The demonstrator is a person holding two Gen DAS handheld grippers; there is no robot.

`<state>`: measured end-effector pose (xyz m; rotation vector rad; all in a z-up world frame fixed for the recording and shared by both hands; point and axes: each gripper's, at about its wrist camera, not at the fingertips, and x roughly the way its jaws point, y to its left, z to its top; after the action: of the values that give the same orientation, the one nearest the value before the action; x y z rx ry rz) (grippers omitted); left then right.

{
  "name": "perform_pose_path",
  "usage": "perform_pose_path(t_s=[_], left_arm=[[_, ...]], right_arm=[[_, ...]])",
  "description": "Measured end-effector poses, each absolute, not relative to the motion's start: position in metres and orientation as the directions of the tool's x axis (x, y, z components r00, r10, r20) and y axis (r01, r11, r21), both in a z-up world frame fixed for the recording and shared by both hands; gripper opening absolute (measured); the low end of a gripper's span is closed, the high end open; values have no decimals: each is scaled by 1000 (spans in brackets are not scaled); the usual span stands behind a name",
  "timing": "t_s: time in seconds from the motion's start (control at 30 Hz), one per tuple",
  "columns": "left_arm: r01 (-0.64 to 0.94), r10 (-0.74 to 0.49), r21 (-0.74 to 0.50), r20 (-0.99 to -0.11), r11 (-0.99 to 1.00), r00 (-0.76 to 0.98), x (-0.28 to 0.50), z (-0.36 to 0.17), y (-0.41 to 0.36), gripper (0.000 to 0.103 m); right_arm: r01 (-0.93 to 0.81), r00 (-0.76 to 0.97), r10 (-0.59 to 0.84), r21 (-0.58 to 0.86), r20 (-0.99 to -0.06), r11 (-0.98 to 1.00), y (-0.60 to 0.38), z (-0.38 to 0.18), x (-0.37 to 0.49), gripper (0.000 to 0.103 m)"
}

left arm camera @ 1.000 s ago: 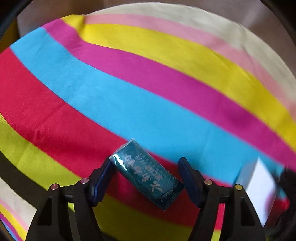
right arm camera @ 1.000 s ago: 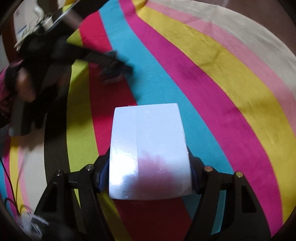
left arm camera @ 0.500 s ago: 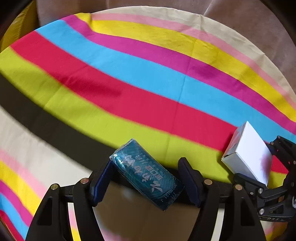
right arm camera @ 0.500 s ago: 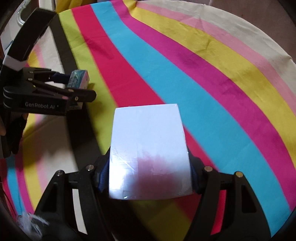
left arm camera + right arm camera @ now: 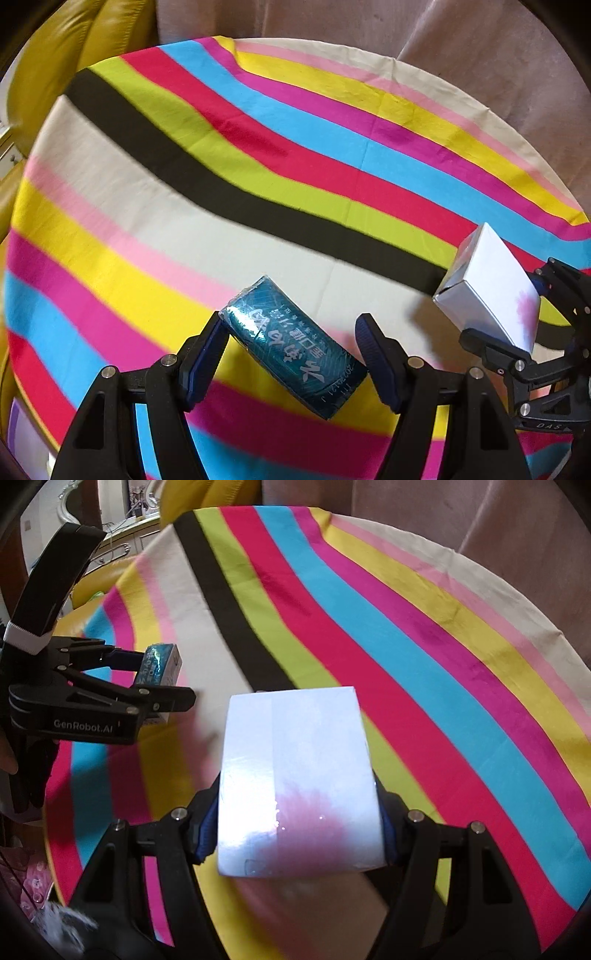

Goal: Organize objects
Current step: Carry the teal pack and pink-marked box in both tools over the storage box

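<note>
My left gripper [image 5: 291, 350] is shut on a teal foil-wrapped packet [image 5: 295, 347] with white lettering, held askew between the blue pads above the striped cloth. The packet also shows in the right wrist view [image 5: 159, 664], at the left. My right gripper [image 5: 299, 819] is shut on a white box [image 5: 299, 782] with a pink smudge on its top. The white box also shows in the left wrist view [image 5: 487, 288], at the right edge, in the right gripper's fingers [image 5: 517, 362]. Both objects are held above the cloth.
A round table wears a striped cloth [image 5: 258, 155] in many colours. A yellow leather seat [image 5: 55, 55] stands at the far left. Pinkish-brown fabric [image 5: 480, 55] lies beyond the far edge. Ornate white furniture [image 5: 110, 528] shows at the back left.
Both grippers have pulled back and up from the cloth, so more of the table shows. The packet and the box stay gripped as before.
</note>
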<state>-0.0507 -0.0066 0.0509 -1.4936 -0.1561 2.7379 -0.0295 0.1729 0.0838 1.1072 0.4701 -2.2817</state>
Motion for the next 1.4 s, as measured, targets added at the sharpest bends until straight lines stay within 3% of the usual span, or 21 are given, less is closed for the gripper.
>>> perform_pose_path(t_s=[1.0,1.4], left_arm=[[185,-2,-153,-767,-971,-641,185,88,-94,71],[342,-117,-141,-765,-929,-634,266,86,-168,71]], right_arm=[[697,-444,-461,28,-768,-717,64,92,113,71],[813,-414,-483,-74,-771,-578,-33,107,170,71]])
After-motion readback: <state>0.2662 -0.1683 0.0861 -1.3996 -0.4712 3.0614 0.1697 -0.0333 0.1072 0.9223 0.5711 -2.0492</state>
